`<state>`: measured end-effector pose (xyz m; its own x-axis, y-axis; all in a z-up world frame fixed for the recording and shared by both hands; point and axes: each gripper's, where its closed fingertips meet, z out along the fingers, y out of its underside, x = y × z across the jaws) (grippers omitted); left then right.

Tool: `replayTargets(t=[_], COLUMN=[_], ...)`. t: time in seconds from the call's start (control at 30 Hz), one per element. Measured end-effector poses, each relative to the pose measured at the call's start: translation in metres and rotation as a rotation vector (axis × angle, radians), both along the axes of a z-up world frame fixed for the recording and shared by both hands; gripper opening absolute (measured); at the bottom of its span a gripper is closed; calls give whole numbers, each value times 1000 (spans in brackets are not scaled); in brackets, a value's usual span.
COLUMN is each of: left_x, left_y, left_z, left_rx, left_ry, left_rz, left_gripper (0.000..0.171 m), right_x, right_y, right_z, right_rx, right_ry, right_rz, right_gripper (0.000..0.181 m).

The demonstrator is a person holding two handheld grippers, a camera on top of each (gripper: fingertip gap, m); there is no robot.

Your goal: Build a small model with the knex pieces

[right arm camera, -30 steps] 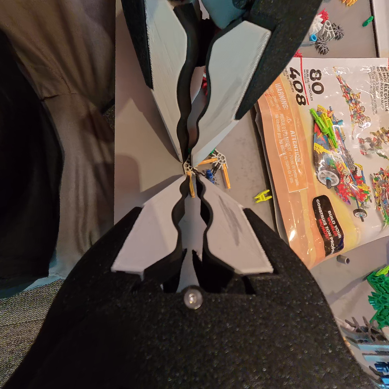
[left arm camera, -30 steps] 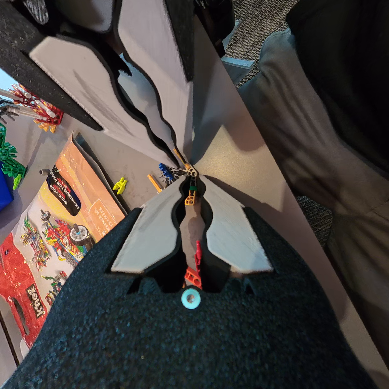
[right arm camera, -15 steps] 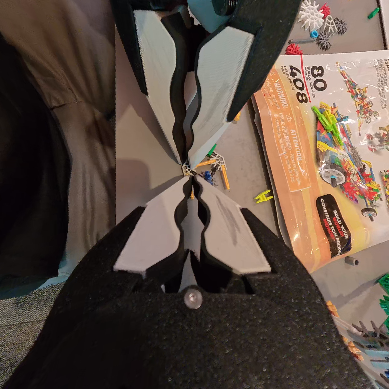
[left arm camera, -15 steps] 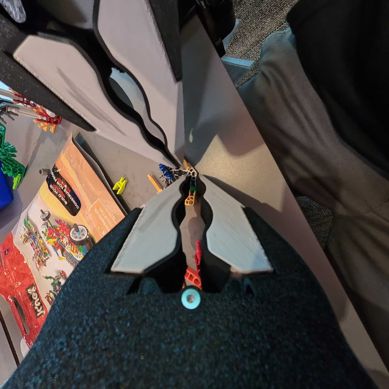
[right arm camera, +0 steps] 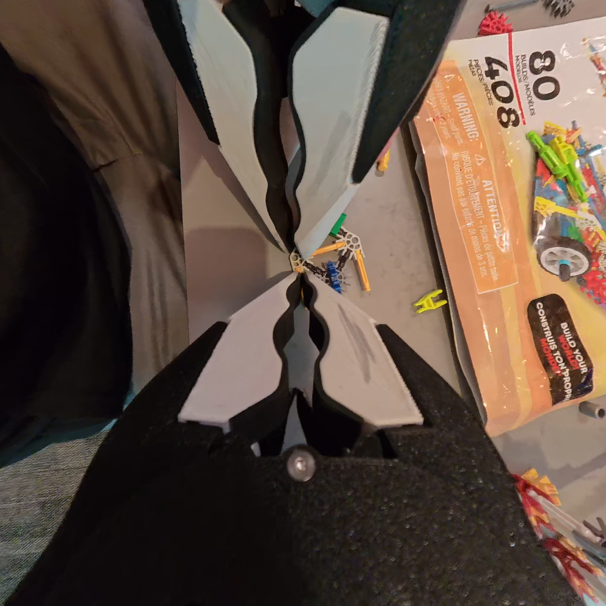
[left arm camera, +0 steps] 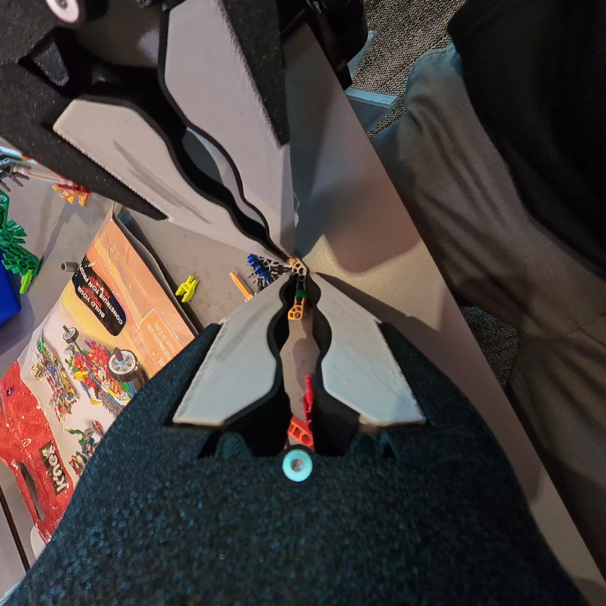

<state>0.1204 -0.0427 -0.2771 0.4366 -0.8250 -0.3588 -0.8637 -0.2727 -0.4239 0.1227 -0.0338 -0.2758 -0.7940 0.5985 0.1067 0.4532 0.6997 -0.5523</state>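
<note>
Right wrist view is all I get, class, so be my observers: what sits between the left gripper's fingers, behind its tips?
Observer: The left gripper is shut on a black rod; behind that come a green piece and an orange connector.
Operator: My right gripper pinches a yellow rod. Deeper in?
Observer: A red piece and an orange-red connector show near the palm.
Operator: Beyond the bag?
Observer: A blue box beside green pieces.
</note>
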Motion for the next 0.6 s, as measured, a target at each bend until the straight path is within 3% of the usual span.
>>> replayTargets(t=[0.6], left_x=[-1], left_y=[-2], left_z=[-1], left_rx=[18], left_ry=[-2], left_rz=[11], left_gripper=[4], right_x=[0], right_y=[-2], right_z=[-3], right_rx=[98], right_ry=[-219], right_rz=[14], right_gripper=[0])
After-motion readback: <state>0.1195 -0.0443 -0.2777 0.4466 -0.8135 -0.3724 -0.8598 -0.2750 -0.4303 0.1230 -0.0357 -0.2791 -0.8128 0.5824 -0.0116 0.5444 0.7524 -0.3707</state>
